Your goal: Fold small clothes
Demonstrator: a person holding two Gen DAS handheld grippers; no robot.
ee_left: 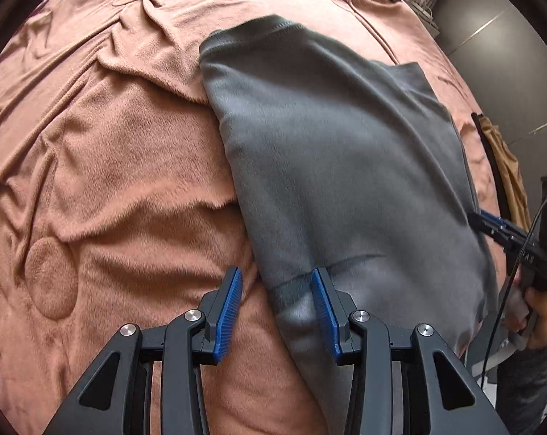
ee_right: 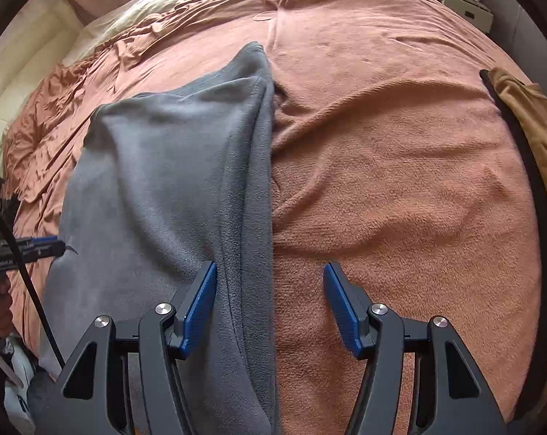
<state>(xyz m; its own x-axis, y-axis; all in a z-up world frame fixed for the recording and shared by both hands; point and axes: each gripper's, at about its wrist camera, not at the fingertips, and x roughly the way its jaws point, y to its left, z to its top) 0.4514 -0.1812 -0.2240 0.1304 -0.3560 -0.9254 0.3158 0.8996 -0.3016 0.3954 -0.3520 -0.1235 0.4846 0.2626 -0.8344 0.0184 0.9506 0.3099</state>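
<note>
A: Nearest the lens: left gripper [ee_left: 277, 311], blue pads parted, near edge of grey fleece garment [ee_left: 338, 166] lying between them, not visibly pinched.

B: Same on the other side? Right gripper [ee_right: 269, 304], pads spread apart, nothing clamped; folded right-hand edge of the garment [ee_right: 172, 188] running between them, closer to the left pad.

A: Garment's place: flat on the pink blanket [ee_left: 103, 166] covering the bed, doubled lengthwise into a long strip, layered edge showing in the right wrist view.

B: Reason for the placement, as a judgement: one fold laid down and let go, both tools hovering at opposite long sides, probably lining up for the next fold across.

A: Count: one grey garment, one pink blanket, two grippers, four blue pads. Also one tan cloth [ee_right: 530, 116] at the far bed edge, well apart from the garment.

B: One hand [ee_left: 538, 311] seen on the right gripper's handle.
</note>
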